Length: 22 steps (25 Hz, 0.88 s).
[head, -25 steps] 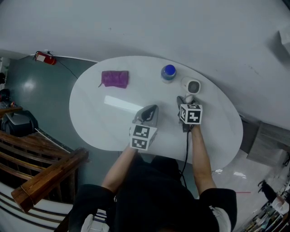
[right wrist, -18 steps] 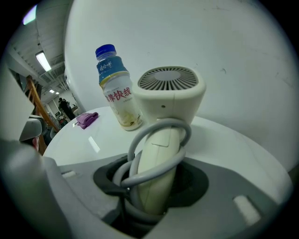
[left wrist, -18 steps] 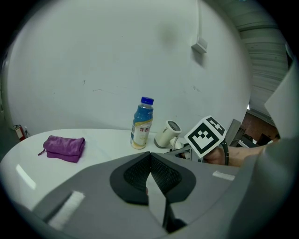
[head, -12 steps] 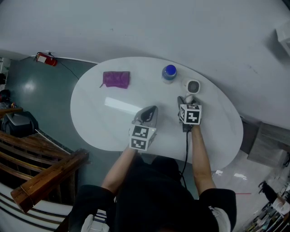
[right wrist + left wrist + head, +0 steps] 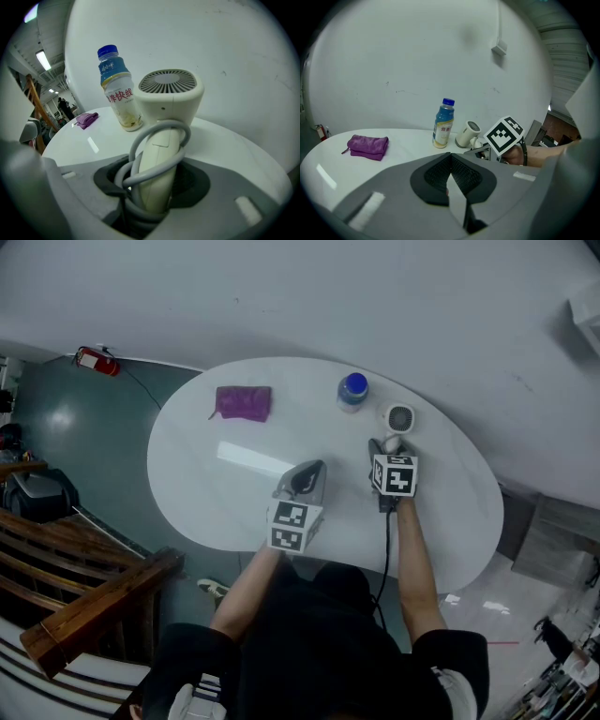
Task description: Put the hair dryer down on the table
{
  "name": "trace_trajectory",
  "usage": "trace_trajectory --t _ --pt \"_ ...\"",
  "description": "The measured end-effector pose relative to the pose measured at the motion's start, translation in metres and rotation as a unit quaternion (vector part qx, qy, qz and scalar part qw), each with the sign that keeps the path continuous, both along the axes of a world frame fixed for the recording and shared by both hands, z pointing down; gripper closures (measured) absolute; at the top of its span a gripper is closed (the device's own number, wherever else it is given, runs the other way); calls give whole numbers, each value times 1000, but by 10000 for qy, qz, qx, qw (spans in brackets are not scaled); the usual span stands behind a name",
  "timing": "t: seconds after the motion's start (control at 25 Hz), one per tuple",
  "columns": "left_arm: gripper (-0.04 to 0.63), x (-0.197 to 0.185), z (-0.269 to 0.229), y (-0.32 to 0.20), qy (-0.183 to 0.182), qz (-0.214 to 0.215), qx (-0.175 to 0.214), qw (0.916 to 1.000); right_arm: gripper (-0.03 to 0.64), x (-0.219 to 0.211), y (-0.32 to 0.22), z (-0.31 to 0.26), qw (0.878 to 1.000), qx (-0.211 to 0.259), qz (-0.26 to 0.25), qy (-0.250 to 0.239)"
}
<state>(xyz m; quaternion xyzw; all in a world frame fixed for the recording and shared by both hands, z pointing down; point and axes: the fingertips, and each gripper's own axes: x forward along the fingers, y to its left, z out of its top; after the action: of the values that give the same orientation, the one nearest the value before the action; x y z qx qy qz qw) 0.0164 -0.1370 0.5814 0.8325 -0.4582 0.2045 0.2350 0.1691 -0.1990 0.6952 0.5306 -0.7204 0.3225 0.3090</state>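
Observation:
A cream hair dryer (image 5: 399, 418) is at the table's far right side, beside a blue-capped bottle (image 5: 352, 392). My right gripper (image 5: 382, 450) is shut on its handle, which has the grey cord looped around it. In the right gripper view the dryer (image 5: 166, 98) stands upright between the jaws, grille on top. Whether it rests on the white oval table (image 5: 216, 493) I cannot tell. My left gripper (image 5: 305, 476) hovers over the table's near middle, shut, with nothing in it (image 5: 451, 176).
A folded purple cloth (image 5: 244, 401) lies at the table's far left. The dryer's black cord (image 5: 385, 559) runs back along my right arm. A wooden railing (image 5: 94, 606) and a red fire extinguisher (image 5: 92, 360) are on the floor side, left of the table.

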Motion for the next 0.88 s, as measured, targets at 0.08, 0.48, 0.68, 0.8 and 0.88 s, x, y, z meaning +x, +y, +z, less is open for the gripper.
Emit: trace_trajectory --t 0.08,0.48,0.68,0.8,0.88 --pt "589 -1 0 1 10 -14 0 10000 408 0 0 0 10000 2 5 7" --pt "589 -6 0 4 -1 -3 -17 10000 402 -2 0 -2 10000 25 8 3" --pt "589 -10 0 4 13 -7 -48 10000 339 -4 0 -1 10000 -37 33 0" --pt "589 -11 0 4 17 1 -58 10000 322 -4 0 -1 10000 -55 62 -29" --pt "589 -11 -1 4 25 14 -55 10000 321 -4 1 -1 9999 -68 83 -31"
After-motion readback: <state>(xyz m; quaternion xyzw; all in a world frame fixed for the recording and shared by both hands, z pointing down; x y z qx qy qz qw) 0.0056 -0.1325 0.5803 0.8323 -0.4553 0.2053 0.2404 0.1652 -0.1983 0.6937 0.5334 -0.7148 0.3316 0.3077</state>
